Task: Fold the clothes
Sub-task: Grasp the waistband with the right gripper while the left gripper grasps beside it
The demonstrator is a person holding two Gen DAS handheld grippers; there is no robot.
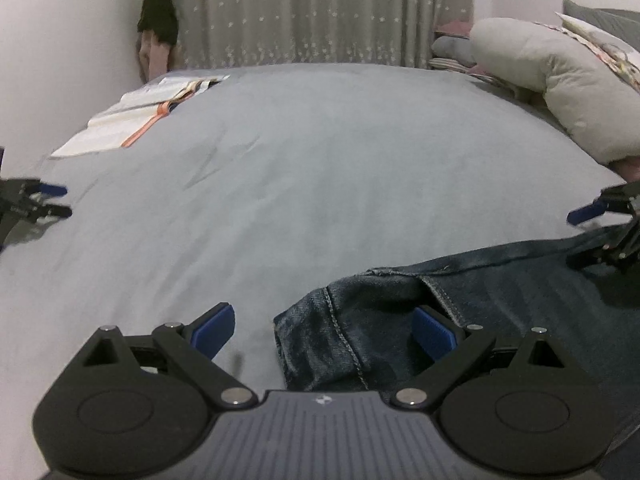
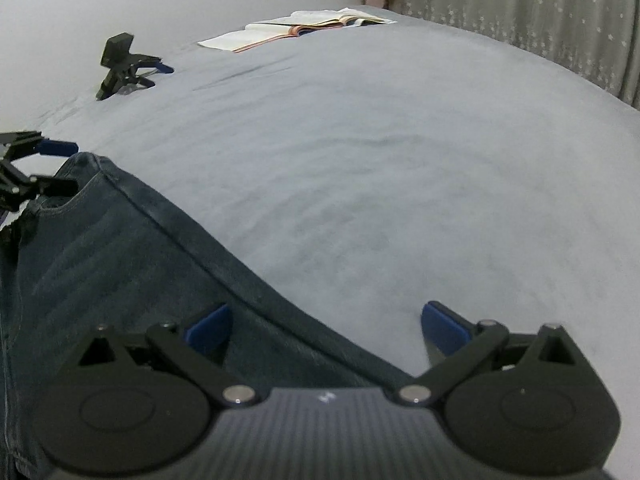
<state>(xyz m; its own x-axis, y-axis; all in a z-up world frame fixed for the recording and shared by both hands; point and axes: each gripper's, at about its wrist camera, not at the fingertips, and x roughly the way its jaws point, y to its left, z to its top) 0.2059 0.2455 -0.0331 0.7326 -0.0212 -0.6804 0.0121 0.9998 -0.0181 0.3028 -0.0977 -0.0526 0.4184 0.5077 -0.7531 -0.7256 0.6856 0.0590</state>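
Observation:
Dark blue jeans (image 1: 500,312) lie flat on the grey bedsheet (image 1: 300,184), filling the lower right of the left wrist view and the lower left of the right wrist view (image 2: 120,280). My left gripper (image 1: 324,332) is open, straddling the jeans' near corner; its right pad hovers over the denim, its left pad over bare sheet. My right gripper (image 2: 326,328) is open across the jeans' long seam edge, left pad over denim, right pad over sheet. Each gripper shows at the other view's edge: the right one (image 1: 576,240), the left one (image 2: 74,166).
An open book (image 1: 132,120) lies at the bed's far left corner. A pale pillow (image 1: 560,92) and stacked bedding sit at the far right. A spare black gripper device (image 2: 120,68) rests on the sheet by the wall. A curtain (image 1: 320,12) hangs behind.

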